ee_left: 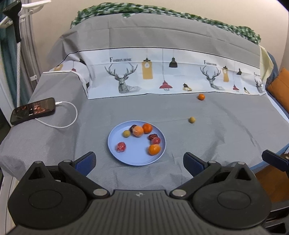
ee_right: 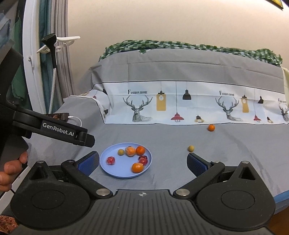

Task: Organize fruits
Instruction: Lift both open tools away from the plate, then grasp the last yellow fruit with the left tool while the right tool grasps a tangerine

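Note:
A light blue plate [ee_left: 126,159] [ee_right: 112,171] lies on the grey cloth and holds several fruits: two oranges, a pale orange fruit, a small green one, red wrapped ones. Off the plate lie a small green-yellow fruit [ee_left: 192,119] [ee_right: 191,148] and, farther back by the printed band, a small orange [ee_left: 201,97] [ee_right: 211,127]. My left gripper [ee_left: 139,159] hovers open just short of the plate, holding nothing. My right gripper [ee_right: 142,160] is open too, over the plate's near right side, its right fingertip [ee_right: 194,160] close below the green-yellow fruit.
A phone [ee_left: 32,110] on a white charging cable [ee_left: 68,115] rests on the raised left ledge. A checked green cloth [ee_left: 162,12] tops the covered backrest. The left gripper's body [ee_right: 54,130] and a hand [ee_right: 10,170] show at left in the right wrist view.

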`<action>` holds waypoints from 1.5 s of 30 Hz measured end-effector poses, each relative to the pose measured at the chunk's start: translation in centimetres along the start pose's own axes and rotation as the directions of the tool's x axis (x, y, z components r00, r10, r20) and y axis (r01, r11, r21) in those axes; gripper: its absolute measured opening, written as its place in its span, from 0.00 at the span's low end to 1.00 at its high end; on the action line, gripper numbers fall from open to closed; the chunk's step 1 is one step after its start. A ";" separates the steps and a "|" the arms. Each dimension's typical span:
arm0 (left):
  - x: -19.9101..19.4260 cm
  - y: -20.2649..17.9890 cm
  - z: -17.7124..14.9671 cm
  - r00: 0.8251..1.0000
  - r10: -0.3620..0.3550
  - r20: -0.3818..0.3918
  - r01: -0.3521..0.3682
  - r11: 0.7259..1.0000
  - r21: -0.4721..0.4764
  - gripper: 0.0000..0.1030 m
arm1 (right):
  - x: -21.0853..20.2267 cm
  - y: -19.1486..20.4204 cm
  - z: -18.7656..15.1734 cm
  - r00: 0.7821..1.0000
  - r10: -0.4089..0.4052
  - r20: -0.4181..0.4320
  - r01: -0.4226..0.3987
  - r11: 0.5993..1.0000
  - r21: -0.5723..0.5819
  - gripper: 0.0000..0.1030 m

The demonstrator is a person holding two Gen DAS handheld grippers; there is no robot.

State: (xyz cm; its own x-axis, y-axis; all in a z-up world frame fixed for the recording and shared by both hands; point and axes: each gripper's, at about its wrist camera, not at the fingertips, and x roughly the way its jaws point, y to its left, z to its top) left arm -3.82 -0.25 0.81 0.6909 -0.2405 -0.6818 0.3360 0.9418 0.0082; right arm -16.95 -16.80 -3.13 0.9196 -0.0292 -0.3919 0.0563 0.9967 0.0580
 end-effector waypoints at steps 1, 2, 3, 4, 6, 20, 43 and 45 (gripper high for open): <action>0.0 0.2 0.1 1.000 0.005 0.002 -0.005 1.000 -0.005 1.00 | 0.1 0.0 0.0 1.000 0.004 -0.003 -0.004 1.000 0.002 0.99; 0.0 0.4 0.0 1.000 0.012 0.004 -0.012 1.000 -0.010 1.00 | 0.2 0.0 -0.1 1.000 0.008 -0.007 -0.008 1.000 0.003 0.99; 0.0 0.6 0.0 1.000 0.016 0.004 -0.016 1.000 -0.014 1.00 | 0.4 0.0 -0.1 1.000 0.014 -0.014 -0.013 1.000 0.006 0.99; 0.0 0.8 0.0 1.000 0.021 0.005 -0.021 1.000 -0.020 1.00 | 0.6 -0.1 -0.1 1.000 0.020 -0.019 -0.020 1.000 0.010 0.99; 0.0 1.2 0.0 1.000 0.031 0.003 -0.031 0.999 -0.034 1.00 | 1.0 -0.1 -0.1 0.999 0.031 -0.031 -0.030 0.999 0.019 0.99; 2.9 2.1 0.9 0.993 0.090 -0.078 -0.095 0.993 -0.065 1.00 | 4.4 -2.0 -0.5 0.993 0.074 -0.091 -0.063 0.991 0.120 0.99; 21.2 -11.5 10.7 0.979 -0.138 -0.151 0.152 0.984 0.087 1.00 | 15.6 -22.0 2.4 0.962 -0.248 -0.111 0.271 0.911 0.312 0.99; 24.8 -13.9 10.9 0.973 -0.163 -0.166 0.187 0.972 0.141 1.00 | 18.6 -24.2 2.9 0.960 -0.251 -0.124 0.277 0.916 0.289 0.99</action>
State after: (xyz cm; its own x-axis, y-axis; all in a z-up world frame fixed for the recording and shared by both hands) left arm 15.60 -21.84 -8.20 0.5112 -0.3488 -0.7855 0.5460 0.8376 -0.0166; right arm -0.13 -41.71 -9.18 0.8206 -0.2690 -0.5043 0.4187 0.8835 0.2101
